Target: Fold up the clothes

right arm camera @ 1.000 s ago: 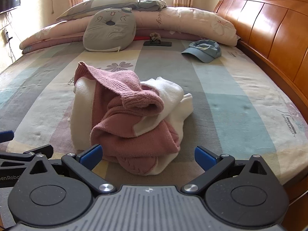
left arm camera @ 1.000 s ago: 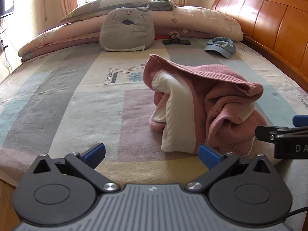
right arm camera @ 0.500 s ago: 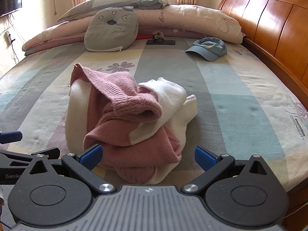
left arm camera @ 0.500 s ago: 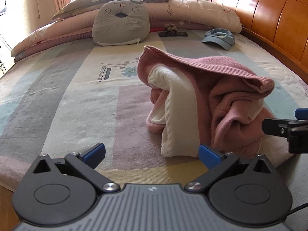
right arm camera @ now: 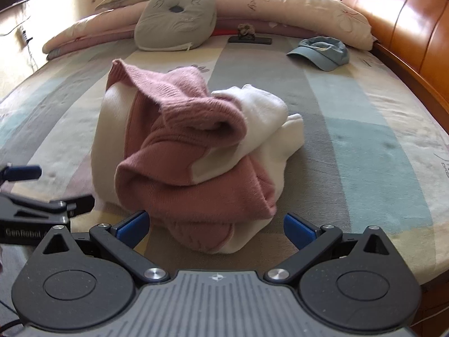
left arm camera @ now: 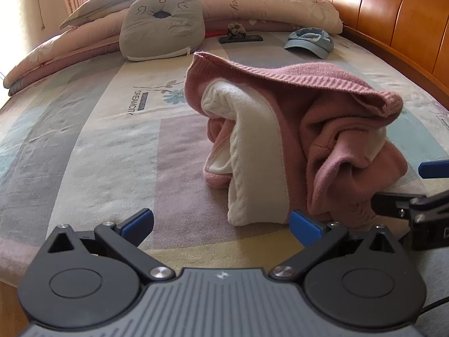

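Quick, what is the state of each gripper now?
Left gripper: open, holding nothing, in front of the sweater.
Right gripper: open, holding nothing, at the sweater's near edge.

A blue cap (right arm camera: 322,53) lies on the striped bedspread (right arm camera: 364,129) near a grey cat-face cushion (right arm camera: 175,19).

Daylight comes from the window behind the pillows (left arm camera: 146,5) at the far end of the bed (left arm camera: 84,140), so the room is bright. It overexposes that corner in both views. Glare shines on the wooden headboard (right arm camera: 404,16). The sweater (right arm camera: 190,151) looks slightly blurred in the right wrist view. Fisheye distortion bends the bed edges, and the corners go dark.
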Tool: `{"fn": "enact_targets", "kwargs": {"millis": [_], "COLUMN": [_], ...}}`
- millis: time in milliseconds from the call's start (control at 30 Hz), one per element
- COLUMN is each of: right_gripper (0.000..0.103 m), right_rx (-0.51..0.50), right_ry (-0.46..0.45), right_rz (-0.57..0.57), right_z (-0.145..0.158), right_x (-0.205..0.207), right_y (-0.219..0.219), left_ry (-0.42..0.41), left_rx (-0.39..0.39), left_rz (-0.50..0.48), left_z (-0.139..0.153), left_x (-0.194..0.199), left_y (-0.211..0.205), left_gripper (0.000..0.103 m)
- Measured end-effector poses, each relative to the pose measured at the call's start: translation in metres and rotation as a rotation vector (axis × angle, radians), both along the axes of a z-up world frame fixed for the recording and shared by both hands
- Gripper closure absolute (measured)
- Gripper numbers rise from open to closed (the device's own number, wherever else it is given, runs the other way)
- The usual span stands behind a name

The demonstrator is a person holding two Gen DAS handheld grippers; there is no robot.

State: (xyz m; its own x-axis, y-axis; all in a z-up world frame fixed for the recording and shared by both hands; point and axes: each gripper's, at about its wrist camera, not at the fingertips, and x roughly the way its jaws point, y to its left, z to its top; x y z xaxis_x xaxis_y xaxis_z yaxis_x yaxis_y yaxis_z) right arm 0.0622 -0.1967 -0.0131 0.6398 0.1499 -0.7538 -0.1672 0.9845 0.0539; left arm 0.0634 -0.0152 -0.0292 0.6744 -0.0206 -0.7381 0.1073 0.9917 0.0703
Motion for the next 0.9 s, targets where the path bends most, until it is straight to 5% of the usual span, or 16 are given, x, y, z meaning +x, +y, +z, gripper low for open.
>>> {"fn": "enact_targets", "kwargs": {"millis": [300, 467, 700, 900], "right_gripper": [0.000, 0.000, 0.000, 0.000], "right_rx": [0.023, 0.114, 0.084, 0.035], "right_ry": [0.002, -0.034, -0.067, -0.102], "right_rz": [0.021, 0.033, 0.053, 0.021], "right_z": [-0.004, -0.004, -0.001, 0.005], "right_x": [0.002, -0.003, -0.006, 0.014], "right_y": [-0.008, -0.018, -0.022, -0.029], "left_ry": [-0.024, -0.025, -0.040, -0.045], "left_rx": [0.009, 0.057, 0.087, 0.038], "left_rz": [-0.010, -0.030, -0.055, -0.057], "left_z": [0.003, 0.006, 0.009, 0.017], "left_x": [0.007, 0.009, 0.009, 0.023], "left_y": [0.001, -0.003, -0.003, -0.002], "left_gripper": [0.001, 0.001, 0.001, 0.001]}}
